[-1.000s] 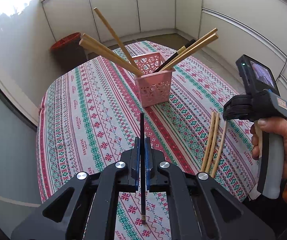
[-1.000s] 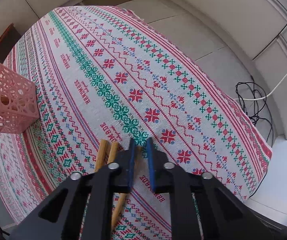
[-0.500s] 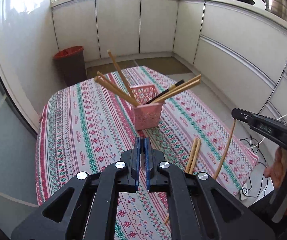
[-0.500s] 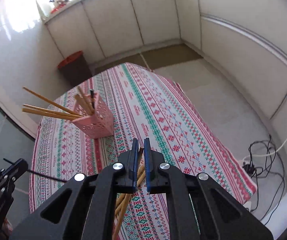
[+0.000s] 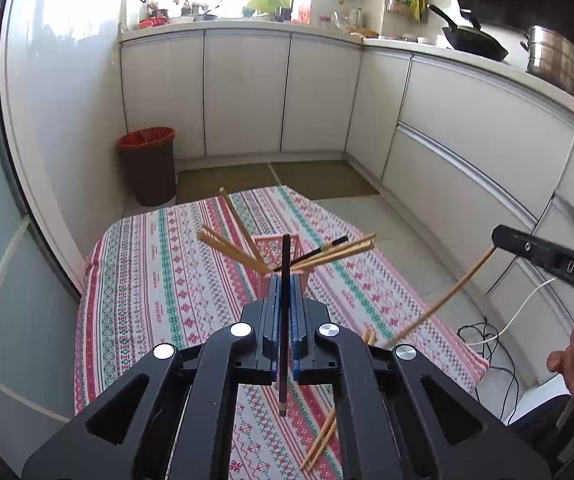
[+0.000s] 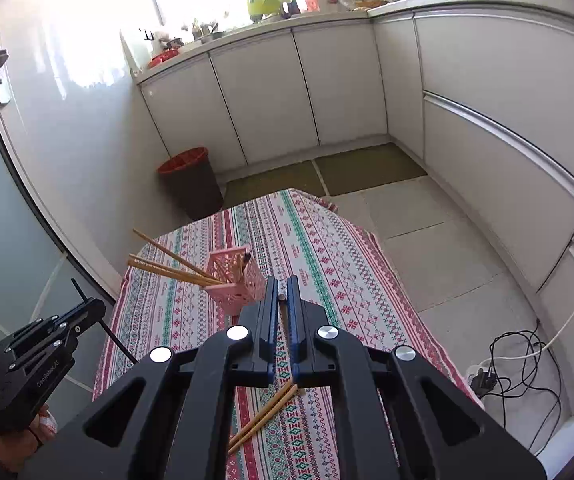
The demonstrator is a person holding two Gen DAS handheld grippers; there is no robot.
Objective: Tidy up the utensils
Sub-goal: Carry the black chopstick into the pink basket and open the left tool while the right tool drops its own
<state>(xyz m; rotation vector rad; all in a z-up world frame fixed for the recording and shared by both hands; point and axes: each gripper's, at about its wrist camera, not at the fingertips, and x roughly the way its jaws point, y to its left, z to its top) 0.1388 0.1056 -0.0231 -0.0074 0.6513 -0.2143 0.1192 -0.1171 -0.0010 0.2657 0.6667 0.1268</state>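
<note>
Wooden chopstick [image 5: 447, 298] in right tongs [image 5: 499, 236] shows full-length only leftward.

I was working in somebody's home kitchen. White cabinets [image 5: 247, 92] ran along two walls under a countertop [image 5: 467, 64], with a black wok [image 5: 473, 42] and a steel stockpot [image 5: 553, 58] sitting on it. The sunny window ledge [image 6: 215, 34] was crowded with small kitchen bits, a red-lined trash bin [image 5: 149, 164] stood in the corner, and the table wore a patterned tablecloth [image 5: 159, 280].
</note>
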